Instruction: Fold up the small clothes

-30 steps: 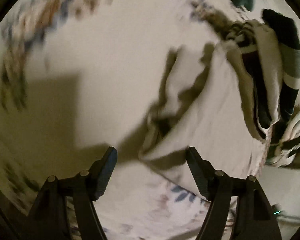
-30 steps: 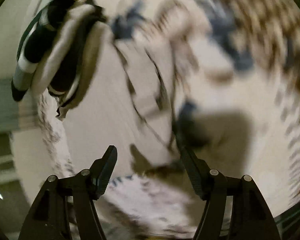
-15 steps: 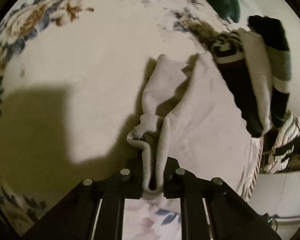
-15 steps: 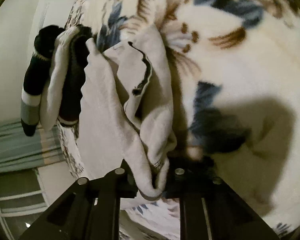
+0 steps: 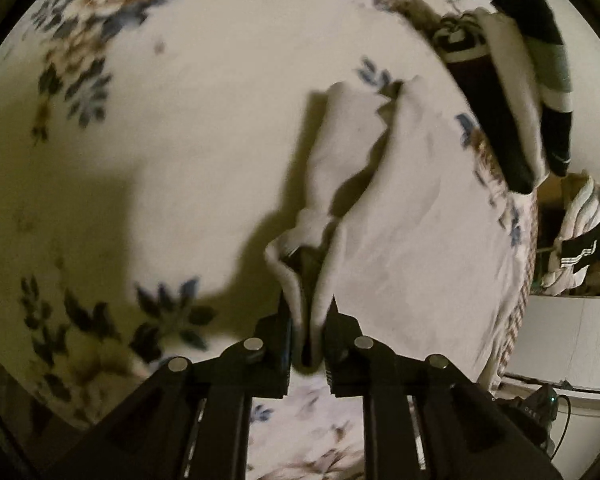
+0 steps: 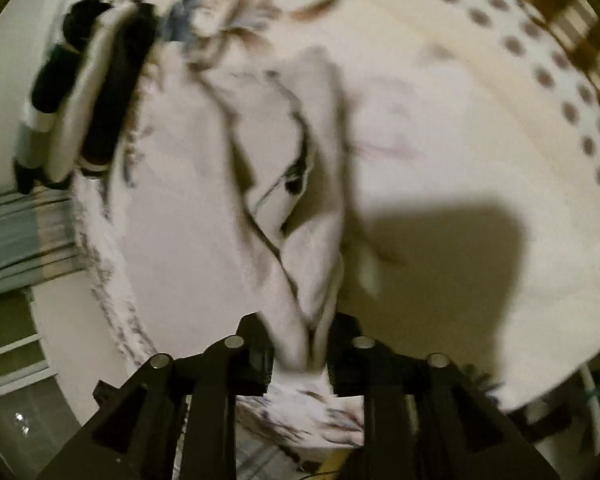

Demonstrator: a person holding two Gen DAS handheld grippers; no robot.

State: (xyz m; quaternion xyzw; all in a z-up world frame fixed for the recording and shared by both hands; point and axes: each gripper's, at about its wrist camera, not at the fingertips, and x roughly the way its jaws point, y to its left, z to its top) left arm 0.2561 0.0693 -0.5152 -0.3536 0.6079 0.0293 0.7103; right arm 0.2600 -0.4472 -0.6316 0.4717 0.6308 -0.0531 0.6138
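A small pale grey garment (image 5: 400,216) lies crumpled on a floral blanket (image 5: 204,104). My left gripper (image 5: 308,332) is shut on one bunched edge of it. My right gripper (image 6: 300,344) is shut on another edge of the same garment (image 6: 188,208), which has dark trim along a fold. The cloth hangs stretched away from both grippers, lifted a little above the blanket. Its far end reaches towards a pile of socks.
Black, white and grey-green socks (image 5: 528,92) lie stacked at the blanket's edge, also in the right wrist view (image 6: 84,100). A striped cloth heap (image 5: 580,236) sits in a white bin (image 5: 572,336). A curtain (image 6: 16,236) hangs beyond the bed.
Both grippers went from open around the garment's edges to shut on them, then pulled the cloth back and up, dragging it across the blanket.
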